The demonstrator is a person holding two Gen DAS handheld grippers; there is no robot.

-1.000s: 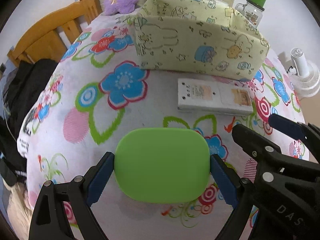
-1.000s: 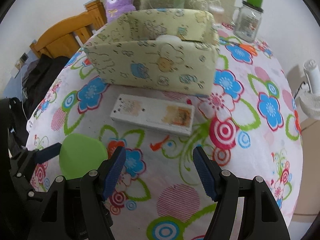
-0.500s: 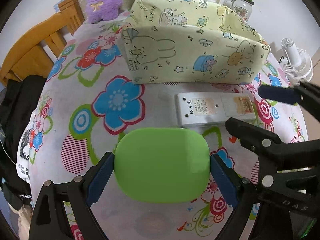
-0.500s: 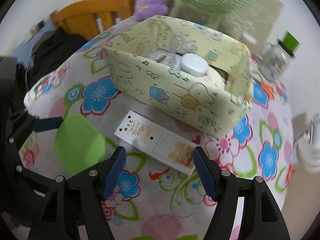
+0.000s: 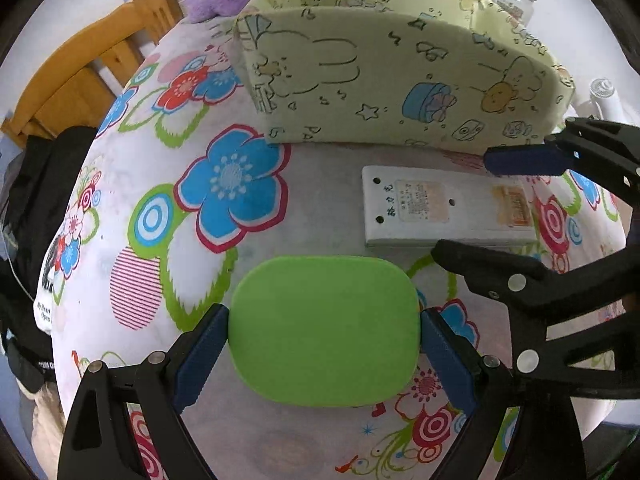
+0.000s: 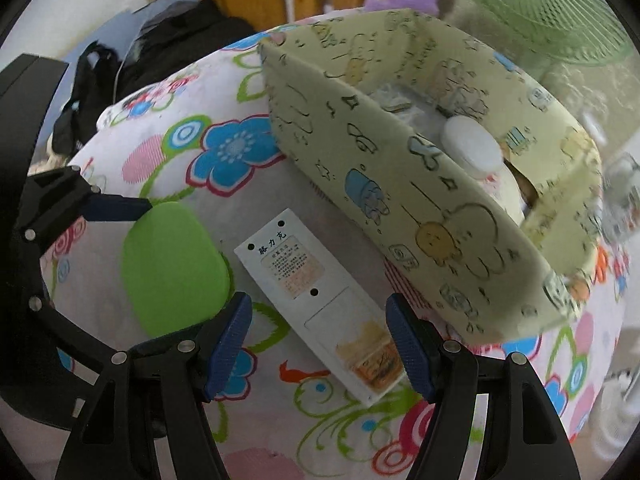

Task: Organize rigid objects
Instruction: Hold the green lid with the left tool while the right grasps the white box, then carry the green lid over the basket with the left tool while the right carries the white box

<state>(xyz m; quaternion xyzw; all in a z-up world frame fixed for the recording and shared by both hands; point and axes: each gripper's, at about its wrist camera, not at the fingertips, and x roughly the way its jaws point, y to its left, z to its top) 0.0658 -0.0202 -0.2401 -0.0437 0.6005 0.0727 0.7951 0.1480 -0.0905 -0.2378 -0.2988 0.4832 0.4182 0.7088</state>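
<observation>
Since a sec ago the right gripper (image 6: 318, 344) has rolled and swung in over the white power strip (image 6: 320, 300), which earlier lay further ahead of its tips; left grip unchanged.

L to R: wooden chair (image 5: 80, 76) and dark bag (image 5: 36, 184) off the counter's edge. Counter (image 5: 132, 184) is covered w/ a soft cloth, bold flower print. Left gripper (image 5: 324, 334) has its jaws wide, blue ribbed pads pressed on both short ends of the green lid (image 5: 324, 330), a smooth, matte, rounded rectangle held just above the cloth. Beside it, the strip lies flat, a hard plastic slab w/ paper labels, in front of the yellow fabric bin (image 5: 400, 92), soft-walled w/ cartoon print, a white oval case (image 6: 472, 146) inside. Right jaws stand approx half open astride the strip's near end, pads not touching it.
</observation>
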